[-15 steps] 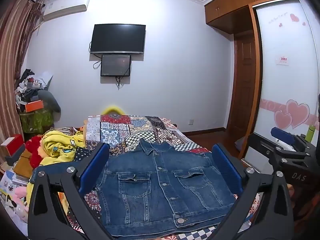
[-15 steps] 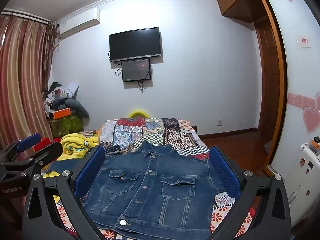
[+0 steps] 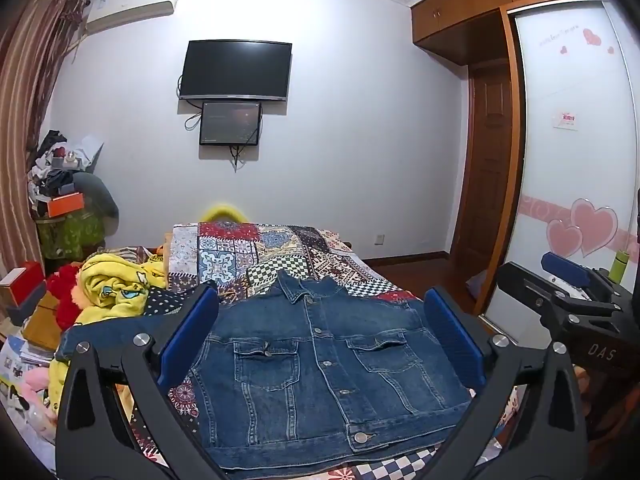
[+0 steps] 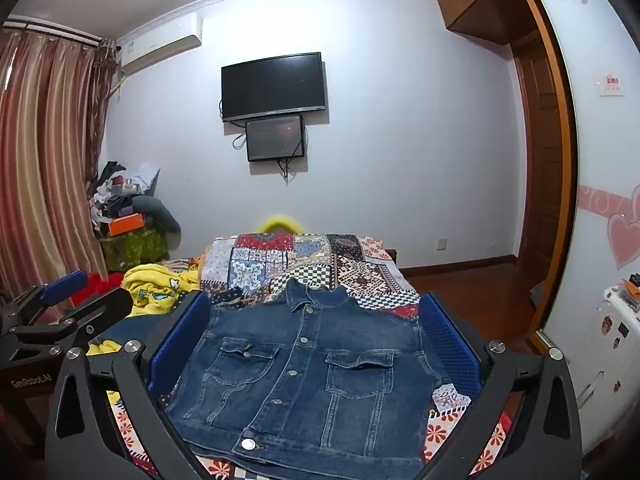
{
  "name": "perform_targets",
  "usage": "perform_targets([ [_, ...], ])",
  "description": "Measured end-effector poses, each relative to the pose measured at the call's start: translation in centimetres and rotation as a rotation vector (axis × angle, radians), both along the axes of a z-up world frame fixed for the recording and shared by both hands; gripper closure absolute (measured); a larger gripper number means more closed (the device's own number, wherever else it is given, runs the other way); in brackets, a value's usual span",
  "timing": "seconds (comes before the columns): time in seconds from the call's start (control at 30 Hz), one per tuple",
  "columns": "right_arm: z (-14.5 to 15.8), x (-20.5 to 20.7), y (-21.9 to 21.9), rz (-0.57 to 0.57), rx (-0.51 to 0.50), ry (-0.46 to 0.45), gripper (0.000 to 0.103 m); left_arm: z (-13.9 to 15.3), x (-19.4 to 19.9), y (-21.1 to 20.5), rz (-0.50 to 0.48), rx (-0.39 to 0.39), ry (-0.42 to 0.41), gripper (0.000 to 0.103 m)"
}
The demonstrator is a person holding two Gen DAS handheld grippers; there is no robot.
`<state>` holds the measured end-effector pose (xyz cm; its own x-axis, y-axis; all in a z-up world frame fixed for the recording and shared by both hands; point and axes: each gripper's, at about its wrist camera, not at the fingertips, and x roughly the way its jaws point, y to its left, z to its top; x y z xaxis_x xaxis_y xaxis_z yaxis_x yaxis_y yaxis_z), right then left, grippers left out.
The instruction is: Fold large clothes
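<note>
Both wrist views toward jacket (image 3: 320, 360)

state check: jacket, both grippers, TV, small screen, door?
jacket: flat on bed, front up, buttoned, one sleeve out to its left
left gripper: open, empty, above jacket
right gripper: open, empty, above jacket
TV: off
small screen: dim, faintly lit
door: looks shut
</note>
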<state>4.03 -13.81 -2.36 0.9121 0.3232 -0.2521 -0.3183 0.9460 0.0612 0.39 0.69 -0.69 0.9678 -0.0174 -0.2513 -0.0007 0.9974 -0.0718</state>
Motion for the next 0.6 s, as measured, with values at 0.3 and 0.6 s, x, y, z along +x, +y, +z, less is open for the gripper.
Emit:
perform_targets([
  [0.3,-0.18,0.17,-0.10,0.001,-0.001,-0.001,0.000,0.00,0.05,-0.23,0.009,0.001,-0.002,0.000],
  [0.6,-0.28,0.03,0.22,0.006,-0.008,0.004,0.000,0.00,0.03,-0.32,0.011,0.001,0.000,0.000],
])
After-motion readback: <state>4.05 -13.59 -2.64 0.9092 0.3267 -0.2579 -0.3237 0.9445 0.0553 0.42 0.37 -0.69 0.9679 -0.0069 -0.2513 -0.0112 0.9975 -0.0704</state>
